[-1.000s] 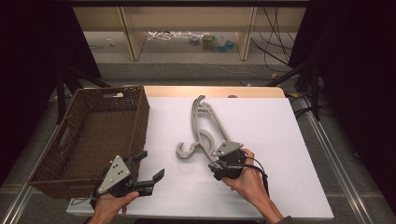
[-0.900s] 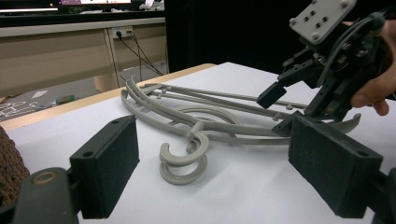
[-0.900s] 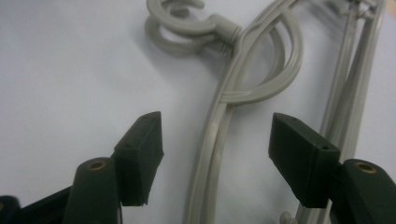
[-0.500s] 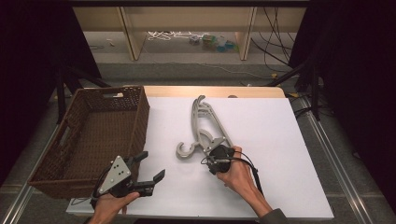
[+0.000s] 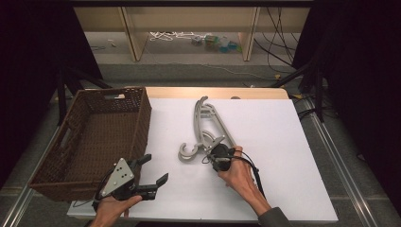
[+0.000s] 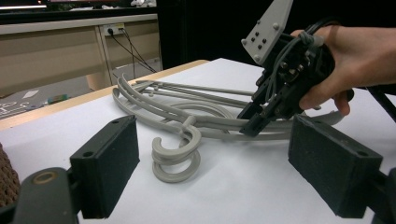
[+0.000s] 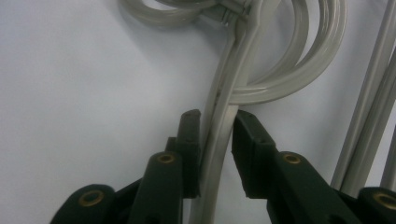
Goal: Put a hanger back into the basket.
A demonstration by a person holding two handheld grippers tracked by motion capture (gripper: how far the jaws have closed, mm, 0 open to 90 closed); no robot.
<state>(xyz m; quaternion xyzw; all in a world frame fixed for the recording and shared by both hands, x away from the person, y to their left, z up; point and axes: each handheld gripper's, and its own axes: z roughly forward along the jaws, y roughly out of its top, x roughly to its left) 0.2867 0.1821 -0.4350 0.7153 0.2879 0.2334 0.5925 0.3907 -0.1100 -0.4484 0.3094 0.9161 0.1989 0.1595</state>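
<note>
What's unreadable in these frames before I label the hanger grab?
- Hangers: how many are stacked; they overlap in the high view.
- Right gripper: whether both pads press the arm; the right gripper view is too blurred.
- Basket: its near inner wall, hidden by the left gripper.

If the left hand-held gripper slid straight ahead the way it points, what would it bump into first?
Probably the grey plastic hangers, at their stacked hooks, lying on the white table between and ahead of the open left hand-held gripper. The right hand-held gripper, on a hanger arm, seems farther off, though depth is unclear.

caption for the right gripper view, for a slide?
Right gripper closing on the arm of a grey hanger on the white table.
</note>
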